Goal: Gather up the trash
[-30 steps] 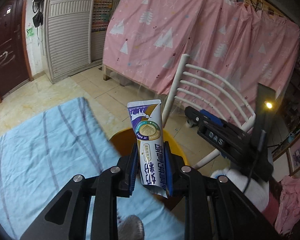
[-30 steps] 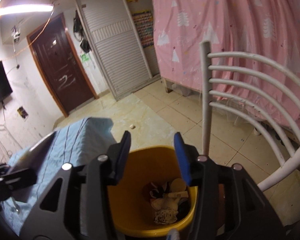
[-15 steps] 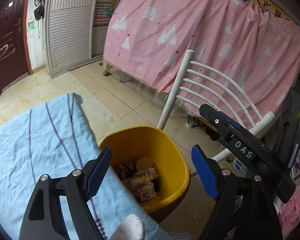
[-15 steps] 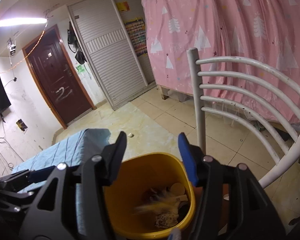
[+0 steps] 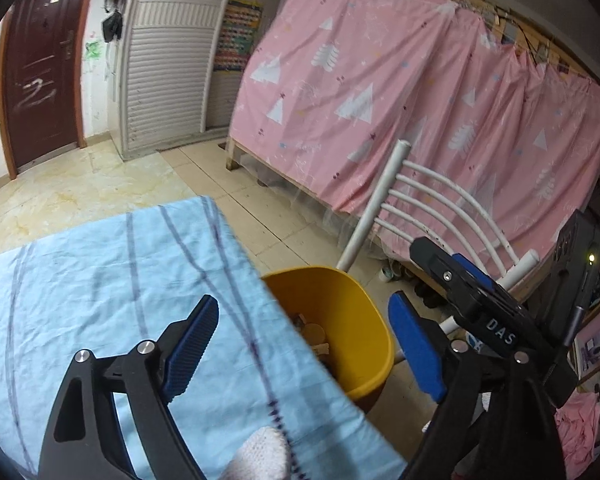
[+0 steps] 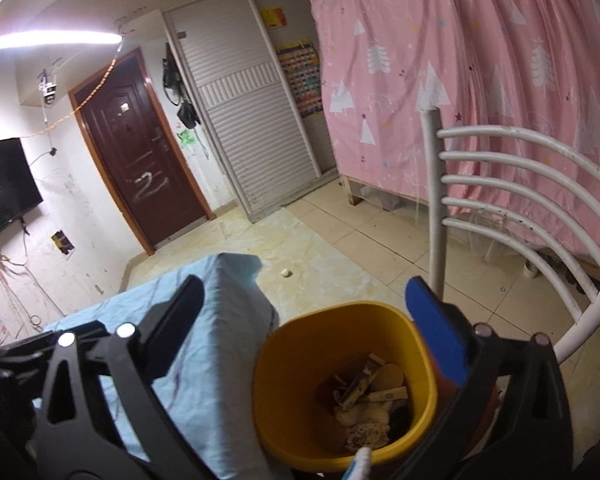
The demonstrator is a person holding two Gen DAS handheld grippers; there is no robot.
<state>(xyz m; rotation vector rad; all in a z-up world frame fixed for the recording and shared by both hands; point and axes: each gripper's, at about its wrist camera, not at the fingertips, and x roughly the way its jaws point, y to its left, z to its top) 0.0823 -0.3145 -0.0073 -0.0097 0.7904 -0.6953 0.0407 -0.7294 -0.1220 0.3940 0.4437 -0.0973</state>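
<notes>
A yellow bin (image 6: pixel 268 364) stands on the floor against the corner of the table with the light blue cloth (image 5: pixel 100 280). Several pieces of trash (image 6: pixel 372 396) lie at the bin's bottom. My right gripper (image 6: pixel 308 320) hovers over the bin, its jaws opening wide with nothing between them. My left gripper (image 5: pixel 304 344) is over the table edge beside the bin (image 5: pixel 376 360); its jaws are also opening and empty. The right gripper's fingers (image 5: pixel 440 256) show at the right of the left wrist view.
A white metal chair (image 6: pixel 500 200) stands just behind the bin. A pink curtain (image 5: pixel 400 100) hangs beyond it. A small white scrap (image 6: pixel 286 273) lies on the tiled floor. A dark door (image 6: pixel 140 152) is at the far wall. A gloved fingertip (image 5: pixel 260 456) shows below.
The left gripper let go of the toothpaste tube it held upright over the bin, opened wide and drew back over the table. The right gripper's jaws spread much wider.
</notes>
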